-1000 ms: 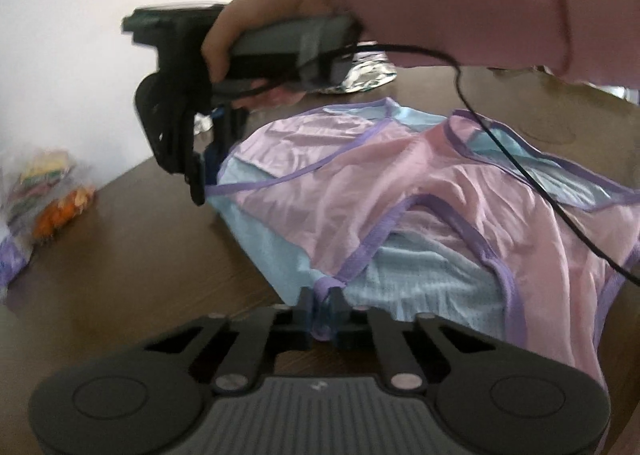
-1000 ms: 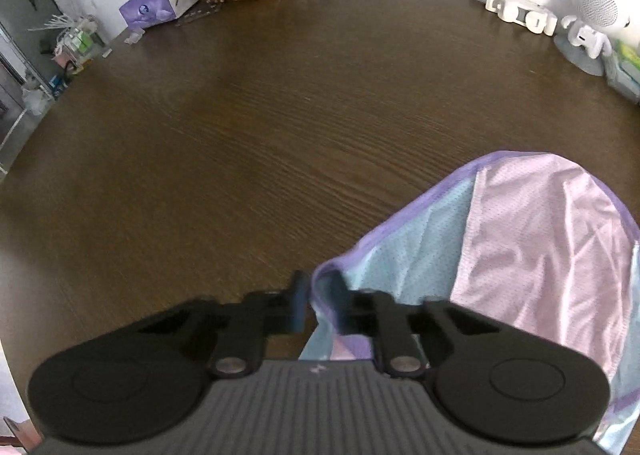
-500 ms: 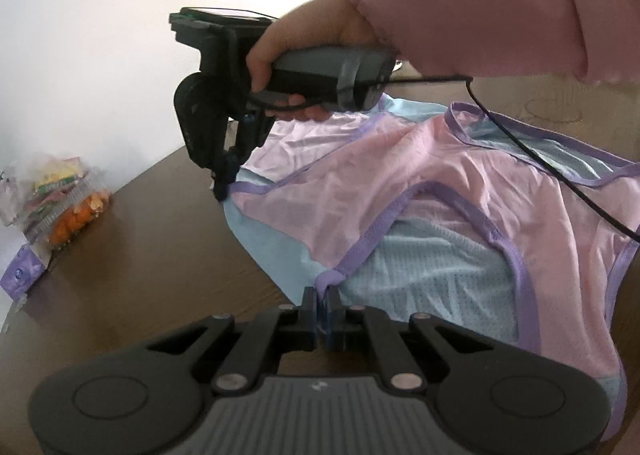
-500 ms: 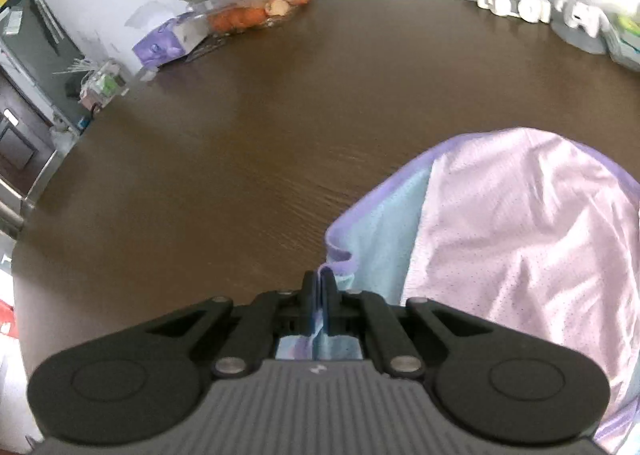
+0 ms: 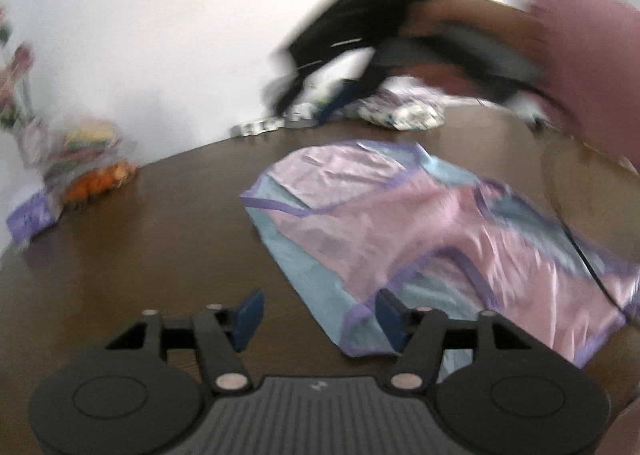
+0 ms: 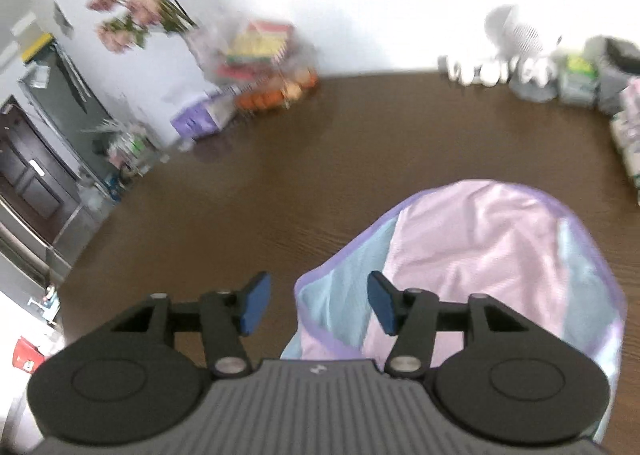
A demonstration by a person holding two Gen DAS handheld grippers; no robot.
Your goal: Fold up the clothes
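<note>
Pink-and-blue mesh garment with purple trim [image 5: 400, 223] lies rumpled flat on dark wood desk [image 5: 160, 239]; left gripper [image 5: 320, 313] and right gripper [image 6: 316, 303] both spread, holding nothing.

Bright, washed-out daylight off the white wall [image 5: 160, 35]; heavy motion blur, fisheye bending at edges.

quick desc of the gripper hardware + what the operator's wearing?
Both grippers match: the left gripper and right gripper have a grey ribbed body with a small logo, two black round housings, black linkage arms with silver pivot screws, and blue finger pads. In the left wrist view the other unit is motion-blurred black, a thin black cable trails over the garment, and the person wears a pink sleeve.
</note>
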